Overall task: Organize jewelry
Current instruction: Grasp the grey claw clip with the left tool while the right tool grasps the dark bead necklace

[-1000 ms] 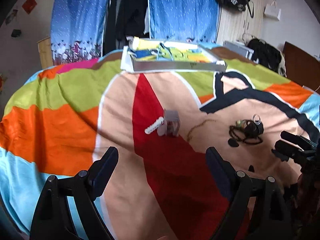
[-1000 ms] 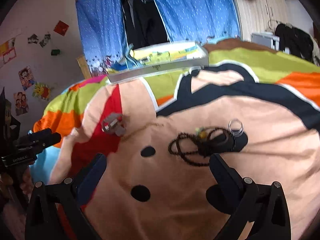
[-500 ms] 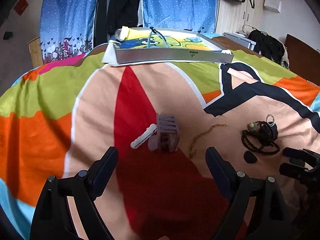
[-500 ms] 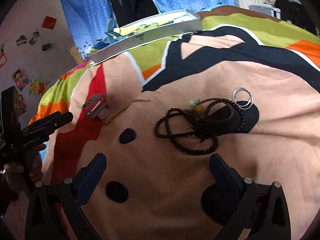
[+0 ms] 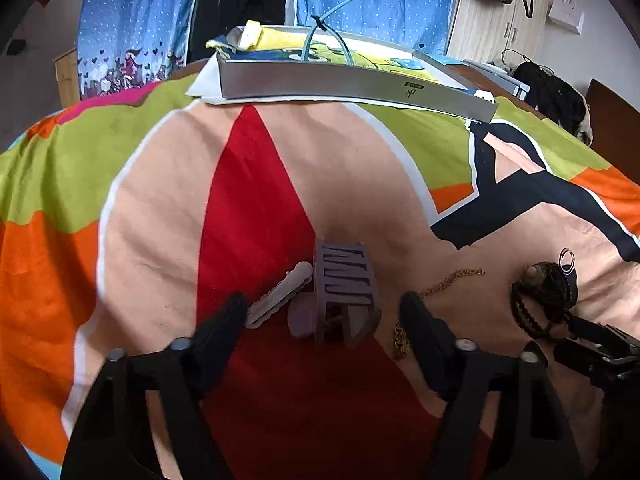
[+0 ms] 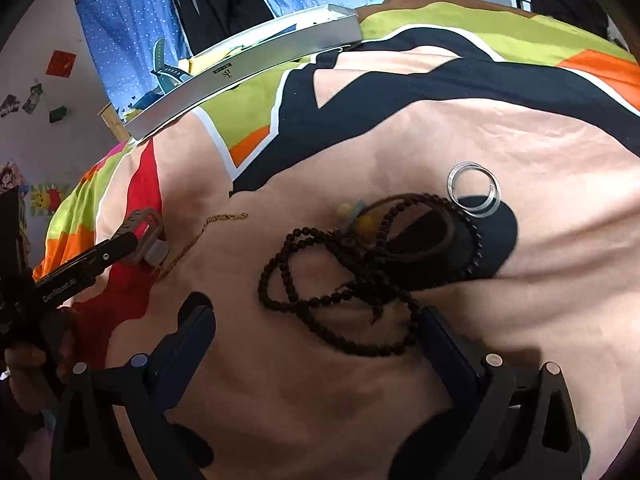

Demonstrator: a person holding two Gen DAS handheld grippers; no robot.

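clip dead ahead of left fingers

clip [image 5: 344, 300] on bed [image 5: 260, 200], between and just beyond tips of left gripper [image 5: 322, 316], spread wide, empty. long axis running away from camera, roughly in line with approach. white pin [image 5: 280, 294] touching its left side, chain [image 5: 436, 292] just right. right gripper [image 6: 314, 322] likewise spread, empty, straddling near loops of beads [image 6: 360, 272]; ring [image 6: 474, 188] beyond. probably left for clip, right for beads.

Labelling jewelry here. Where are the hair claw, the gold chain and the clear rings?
hair claw [image 5: 345, 280], left wrist view, ribbed top.
gold chain [image 5: 448, 281], left wrist view, upper stretch.
clear rings [image 6: 454, 184], right wrist view, left rim.
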